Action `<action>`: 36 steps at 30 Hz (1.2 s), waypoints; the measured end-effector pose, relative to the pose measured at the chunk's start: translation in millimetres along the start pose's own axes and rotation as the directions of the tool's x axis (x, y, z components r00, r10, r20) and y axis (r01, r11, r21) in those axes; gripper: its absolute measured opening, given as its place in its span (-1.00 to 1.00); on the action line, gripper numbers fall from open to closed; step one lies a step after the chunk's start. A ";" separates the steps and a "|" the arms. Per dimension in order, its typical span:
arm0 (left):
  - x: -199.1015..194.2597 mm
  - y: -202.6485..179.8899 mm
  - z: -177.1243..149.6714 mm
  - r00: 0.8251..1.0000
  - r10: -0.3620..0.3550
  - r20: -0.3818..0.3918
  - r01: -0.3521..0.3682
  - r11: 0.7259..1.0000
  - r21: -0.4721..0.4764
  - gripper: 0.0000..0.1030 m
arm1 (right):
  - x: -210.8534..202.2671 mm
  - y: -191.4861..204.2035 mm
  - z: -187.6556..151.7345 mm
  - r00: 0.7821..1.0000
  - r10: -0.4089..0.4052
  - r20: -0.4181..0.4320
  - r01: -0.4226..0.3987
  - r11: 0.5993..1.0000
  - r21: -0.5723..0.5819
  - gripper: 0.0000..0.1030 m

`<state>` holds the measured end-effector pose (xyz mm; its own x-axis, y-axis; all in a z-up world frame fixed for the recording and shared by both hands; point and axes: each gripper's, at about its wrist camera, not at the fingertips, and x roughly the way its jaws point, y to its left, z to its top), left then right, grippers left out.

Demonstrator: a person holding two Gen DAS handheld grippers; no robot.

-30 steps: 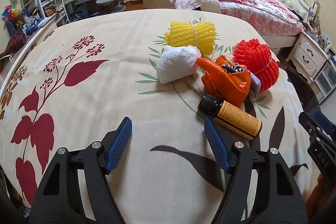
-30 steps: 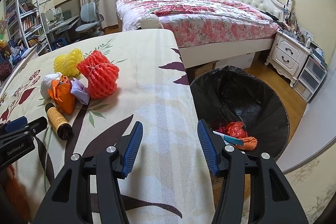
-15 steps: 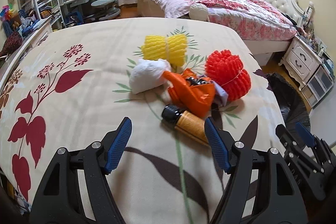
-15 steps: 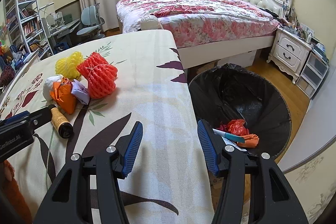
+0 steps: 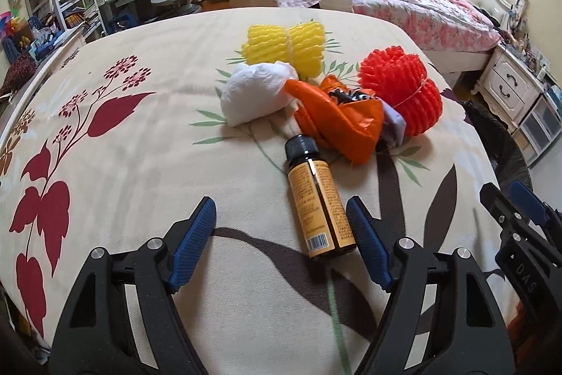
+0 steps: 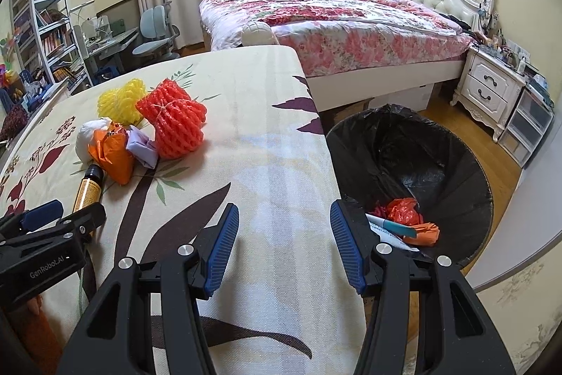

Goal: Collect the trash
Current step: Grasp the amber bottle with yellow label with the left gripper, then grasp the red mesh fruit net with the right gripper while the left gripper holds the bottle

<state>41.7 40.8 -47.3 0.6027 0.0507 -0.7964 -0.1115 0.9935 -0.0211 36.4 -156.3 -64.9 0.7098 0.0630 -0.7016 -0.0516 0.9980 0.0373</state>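
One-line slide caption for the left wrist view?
Open left gripper lines up on a brown bottle lying beside bagged and foam-net trash on the floral tablecloth.

Lined bin [image 6: 453,178] beside covered table [image 6: 267,143]

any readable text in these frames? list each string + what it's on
"GenRobot.AI": on the black body of the left gripper, seen in the right wrist view.
"DAS": on the black body of the right gripper, seen in the left wrist view; it may be cut off.
Brown bottle: orange label with print and a barcode, too small to read.
White wrapper in the trash bin: lettering too blurred to read.
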 end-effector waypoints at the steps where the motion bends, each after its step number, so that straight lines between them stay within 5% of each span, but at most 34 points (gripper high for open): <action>1: -0.5 1.4 -0.2 1.000 0.001 0.003 -0.001 1.000 0.001 0.33 | -0.2 0.1 0.0 1.000 0.000 0.000 0.000 1.000 0.000 0.05; 8: -3.3 5.6 -2.1 1.000 -0.020 0.021 0.019 0.999 0.030 -0.09 | -2.1 4.2 0.8 1.000 0.000 -0.001 0.000 1.000 -0.010 0.05; 12: -6.7 4.7 -6.3 0.998 -0.038 0.040 0.035 0.998 0.061 -0.55 | -4.1 11.3 1.8 1.000 0.004 0.001 -0.004 1.000 -0.025 0.04; 20: -13.4 13.0 -8.2 0.997 -0.062 0.051 0.059 0.996 0.066 -0.55 | -2.4 27.3 9.2 0.999 0.044 -0.003 -0.044 0.998 -0.043 0.05; 36: -14.5 79.4 25.4 0.993 0.035 0.115 -0.032 0.999 -0.036 -0.55 | 23.6 65.4 59.6 0.992 0.124 0.022 -0.123 0.991 -0.057 0.13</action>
<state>44.2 121.5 -22.1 0.6849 0.0972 -0.7221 -0.1586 0.9872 -0.0176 91.6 -89.0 -36.6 0.7132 0.1868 -0.6756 -0.1787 0.9804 0.0826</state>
